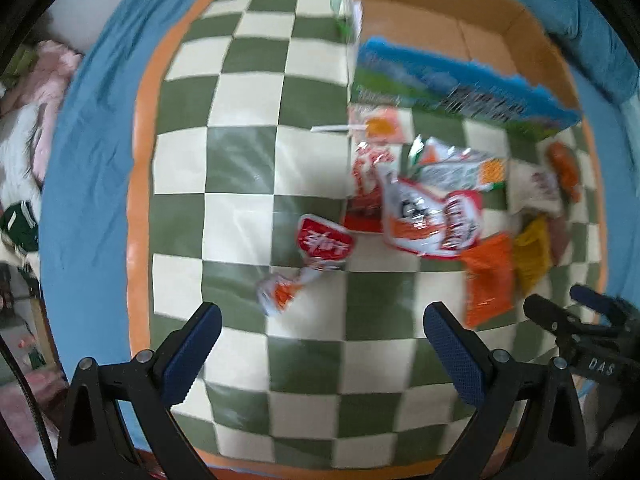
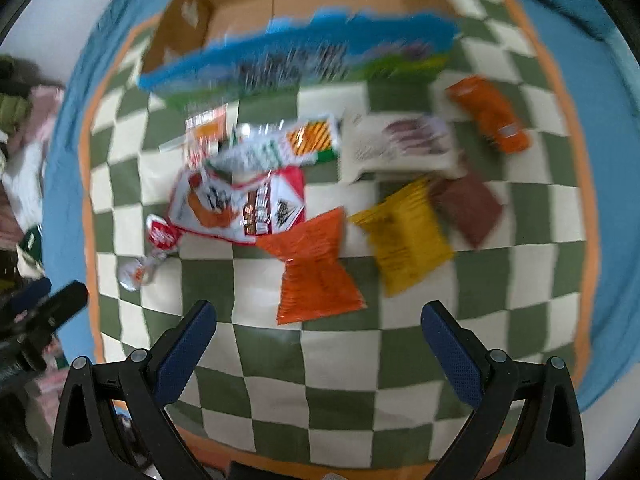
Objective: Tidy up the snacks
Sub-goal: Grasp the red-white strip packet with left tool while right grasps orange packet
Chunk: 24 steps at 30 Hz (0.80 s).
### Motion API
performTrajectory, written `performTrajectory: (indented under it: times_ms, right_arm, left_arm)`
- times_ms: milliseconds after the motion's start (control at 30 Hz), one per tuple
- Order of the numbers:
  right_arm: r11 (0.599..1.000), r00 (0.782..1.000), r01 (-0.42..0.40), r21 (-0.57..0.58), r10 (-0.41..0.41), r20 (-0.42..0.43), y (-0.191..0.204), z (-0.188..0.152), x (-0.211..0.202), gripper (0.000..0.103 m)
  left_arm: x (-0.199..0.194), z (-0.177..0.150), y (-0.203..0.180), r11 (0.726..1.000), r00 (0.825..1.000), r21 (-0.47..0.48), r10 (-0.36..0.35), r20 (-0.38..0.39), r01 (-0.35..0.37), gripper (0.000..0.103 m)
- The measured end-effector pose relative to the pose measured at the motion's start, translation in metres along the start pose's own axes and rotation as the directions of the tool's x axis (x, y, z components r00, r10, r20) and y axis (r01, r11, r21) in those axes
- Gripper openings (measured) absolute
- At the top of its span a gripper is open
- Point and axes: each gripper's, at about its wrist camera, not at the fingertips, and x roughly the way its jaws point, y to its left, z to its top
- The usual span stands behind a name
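Note:
Several snack packets lie on a green-and-white checkered cloth (image 1: 240,160). An open cardboard box (image 1: 440,20) with a blue and green printed front stands at the far side, also in the right wrist view (image 2: 300,12). My left gripper (image 1: 322,344) is open and empty, above the cloth just short of a small red packet (image 1: 324,242) and a small white-orange one (image 1: 280,294). My right gripper (image 2: 320,340) is open and empty, just short of an orange packet (image 2: 316,272). A yellow packet (image 2: 408,236), a brown packet (image 2: 468,204) and a big red-white bag (image 2: 240,204) lie beyond.
The cloth has an orange border and lies on a blue sheet (image 1: 92,160). Pink and white clothes (image 1: 32,112) lie at the far left. The right gripper shows at the left view's right edge (image 1: 580,320). An orange tube packet (image 2: 488,114) and a white bag (image 2: 400,140) lie near the box.

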Motion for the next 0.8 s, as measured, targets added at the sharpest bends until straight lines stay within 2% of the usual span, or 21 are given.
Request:
performTrajectory:
  times_ms: [167,433,500,533,567,667,733,800]
  right_arm:
    - [1.0,0.998,0.02,-0.009,-0.021,-0.062,0.012,0.01,0.05,0.103]
    - [0.998,0.995,0.028,0.057,-0.023,-0.101,0.006,0.024,0.098,0.103]
    - [0.997,0.993,0.017,0.072,-0.009,-0.115,0.004,0.027,0.11,0.103]
    - [0.997,0.992,0.013,0.077,-0.003,-0.126,0.003,0.027,0.116,0.103]
    - [0.997,0.991,0.014,0.081,-0.003,-0.135,0.002,0.028,0.121,0.103]
    - [0.996,0.988,0.02,0.088,-0.007,-0.154,0.0,0.028,0.134,0.099]
    - [0.995,0.986,0.037,0.088,-0.022,-0.164,-0.001,0.027,0.14,0.093]
    - [0.995,0.986,0.072,0.066,-0.06,-0.158,0.002,0.026,0.143,0.077]
  left_arm:
    - [0.045,0.014,0.008,0.993,0.996,0.088,0.084,-0.016,-0.082,0.103]
    - [0.113,0.024,-0.01,0.974,0.993,0.223,0.06,-0.098,-0.036,0.103]
    - [0.125,0.023,-0.015,0.972,0.991,0.235,0.048,-0.123,-0.018,0.095]
    - [0.13,0.023,-0.018,0.972,0.99,0.235,0.043,-0.134,-0.01,0.086]
    - [0.134,0.022,-0.019,0.973,0.989,0.232,0.042,-0.143,-0.008,0.071]
    - [0.138,0.02,-0.02,0.98,0.991,0.198,0.025,-0.133,0.002,0.05]
    - [0.139,0.024,-0.018,0.984,0.993,0.179,0.023,-0.119,-0.002,0.049]
    - [0.136,0.023,-0.018,0.988,0.994,0.157,0.024,-0.106,-0.007,0.048]
